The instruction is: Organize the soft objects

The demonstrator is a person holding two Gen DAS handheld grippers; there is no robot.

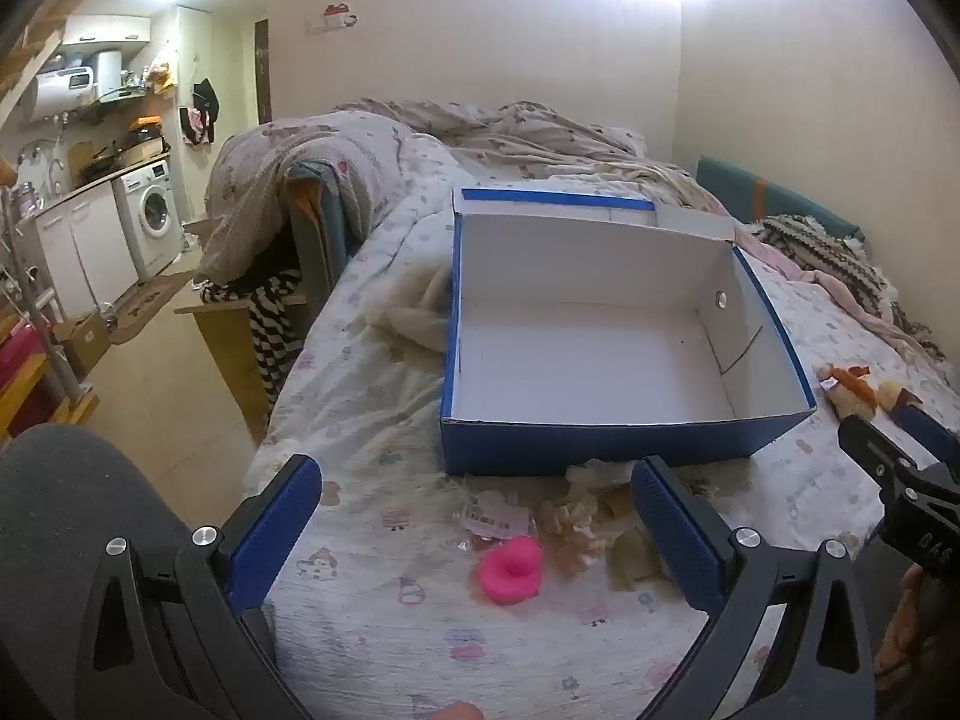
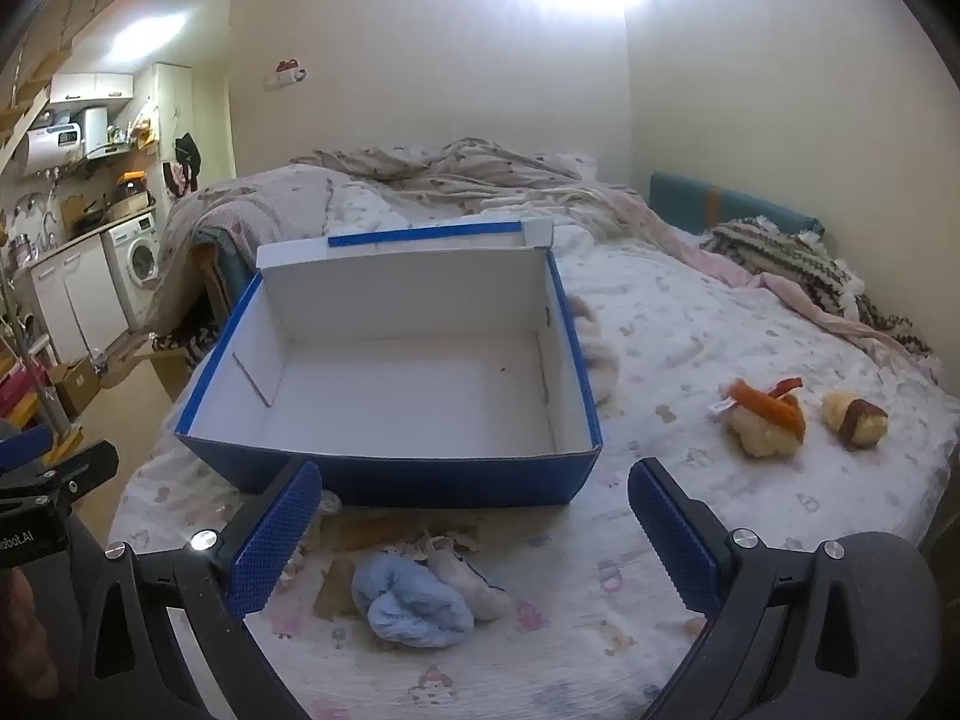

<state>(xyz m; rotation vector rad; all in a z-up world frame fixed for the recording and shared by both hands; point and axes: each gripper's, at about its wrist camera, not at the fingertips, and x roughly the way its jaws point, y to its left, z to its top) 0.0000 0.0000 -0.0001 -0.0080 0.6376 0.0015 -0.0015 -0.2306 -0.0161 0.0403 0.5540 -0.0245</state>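
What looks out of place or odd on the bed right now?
Nothing damaged or spilled. The blue box sits empty while the soft toys lie loose around it: pink ring, blue cloth, two plush pieces to its right.

Black gripper frames w/ silver screws – blue textured fingers (image 1: 678,534) – dark trousers.
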